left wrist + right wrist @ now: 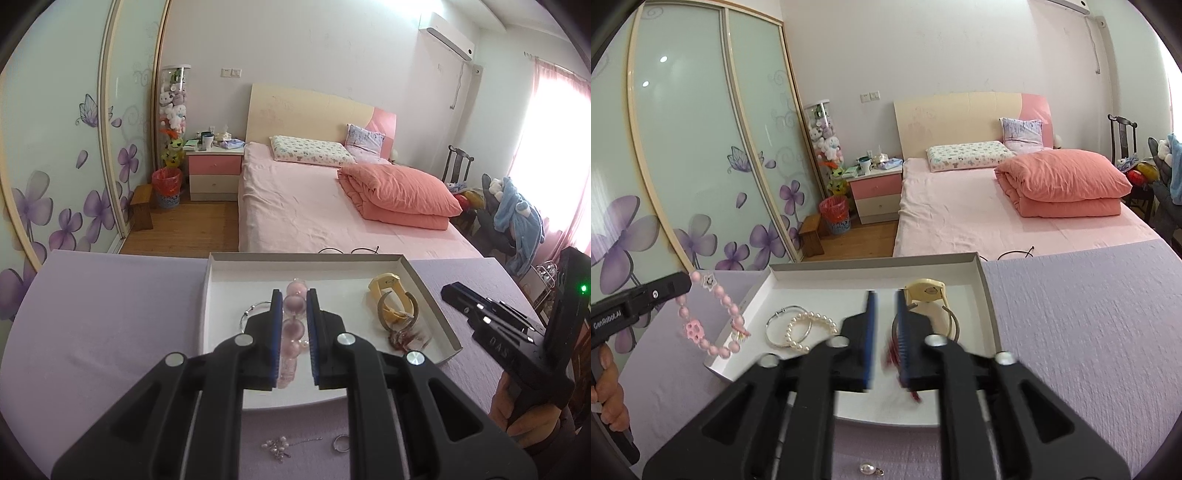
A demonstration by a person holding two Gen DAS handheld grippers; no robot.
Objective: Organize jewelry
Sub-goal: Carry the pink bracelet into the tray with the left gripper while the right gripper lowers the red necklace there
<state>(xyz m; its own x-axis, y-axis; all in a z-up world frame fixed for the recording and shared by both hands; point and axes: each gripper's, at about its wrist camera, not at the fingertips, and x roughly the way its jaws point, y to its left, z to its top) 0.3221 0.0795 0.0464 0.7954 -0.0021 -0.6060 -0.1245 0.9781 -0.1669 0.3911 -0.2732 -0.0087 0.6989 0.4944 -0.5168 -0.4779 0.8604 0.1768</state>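
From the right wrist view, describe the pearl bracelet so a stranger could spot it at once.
Find the shallow white cardboard tray on the lavender tablecloth. In its left half, a white pearl bead bracelet lies overlapping a plain silver metal bangle. It alone is round white beads.

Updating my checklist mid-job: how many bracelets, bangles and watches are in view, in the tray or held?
Bead bracelets: 2, pink bracelet in the left gripper, pearl bracelet
Bangles: 2, silver bangle, dark bangle
Watches: 1, yellow watch
Total: 5
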